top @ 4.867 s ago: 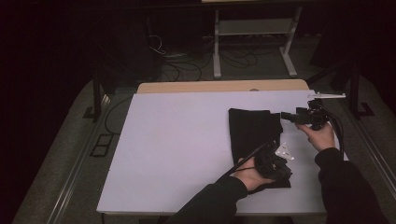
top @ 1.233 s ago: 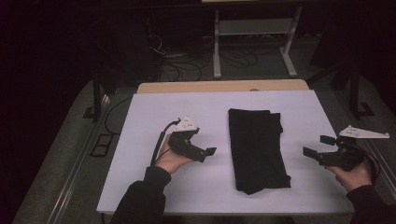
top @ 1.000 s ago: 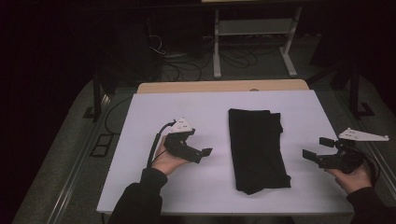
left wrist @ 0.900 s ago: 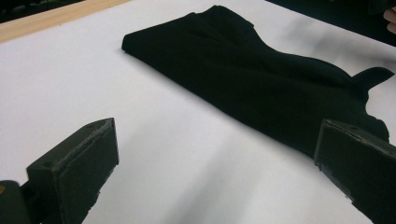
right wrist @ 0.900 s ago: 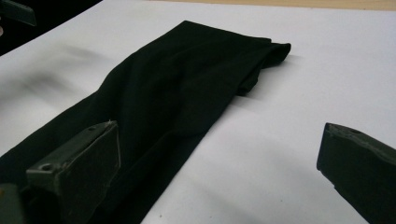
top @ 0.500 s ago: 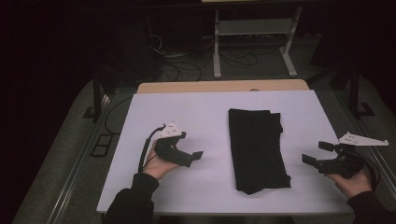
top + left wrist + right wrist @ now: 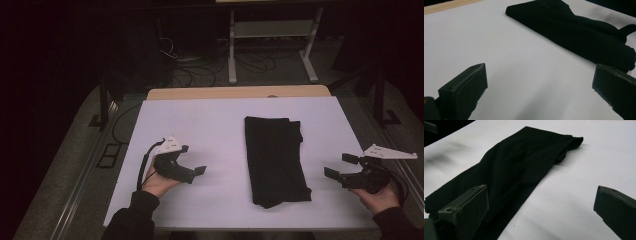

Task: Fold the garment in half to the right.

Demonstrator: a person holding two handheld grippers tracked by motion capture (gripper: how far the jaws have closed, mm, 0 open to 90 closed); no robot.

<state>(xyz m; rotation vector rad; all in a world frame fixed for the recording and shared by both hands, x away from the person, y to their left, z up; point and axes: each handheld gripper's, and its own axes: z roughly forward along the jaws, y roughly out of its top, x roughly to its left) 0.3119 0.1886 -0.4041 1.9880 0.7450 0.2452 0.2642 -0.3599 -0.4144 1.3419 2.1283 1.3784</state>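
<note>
Lying flat, folded black cloth (image 7: 275, 159), long axis running near-to-far.

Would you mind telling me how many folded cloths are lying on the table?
1. The black folded cloth lies right of centre on the white table, between the left gripper and the right gripper.

A plain black cloth (image 7: 275, 160) lies on a white table (image 7: 210, 120) edged in tan wood.
</note>
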